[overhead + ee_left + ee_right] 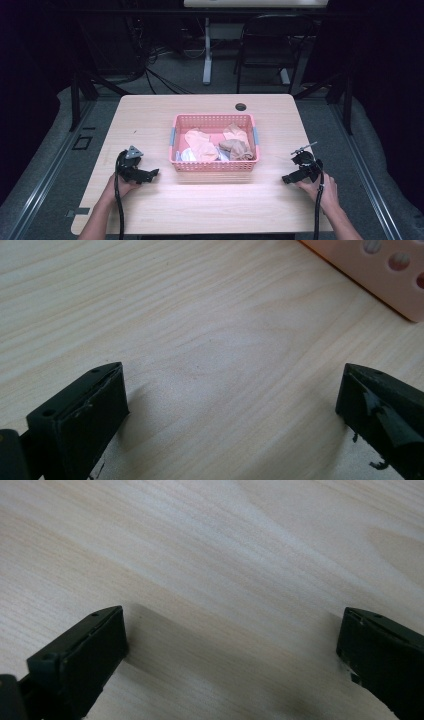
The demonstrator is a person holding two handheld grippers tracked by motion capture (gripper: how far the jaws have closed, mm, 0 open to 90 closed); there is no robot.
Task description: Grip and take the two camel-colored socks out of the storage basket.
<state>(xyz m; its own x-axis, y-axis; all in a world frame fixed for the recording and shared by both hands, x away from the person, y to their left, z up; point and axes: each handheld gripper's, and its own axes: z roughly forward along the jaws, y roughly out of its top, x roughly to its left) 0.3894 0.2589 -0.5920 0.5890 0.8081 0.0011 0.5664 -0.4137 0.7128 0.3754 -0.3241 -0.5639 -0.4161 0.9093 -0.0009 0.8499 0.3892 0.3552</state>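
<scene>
Both empty with jaws wide apart, left gripper (150, 174) and right gripper (288, 177) resting on the bench (210, 205) flanking the pink basket (214, 166) of socks (202, 145); likely soft, light, limp, best pinched at a raised fold.

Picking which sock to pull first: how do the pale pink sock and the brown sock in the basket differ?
The pale pink sock is lighter and lies spread across the left and middle of the pink perforated plastic basket; the brown sock is darker, bunched up, and sits at the right. Both lie inside the basket, untouched, with both tongs open on the table.
</scene>
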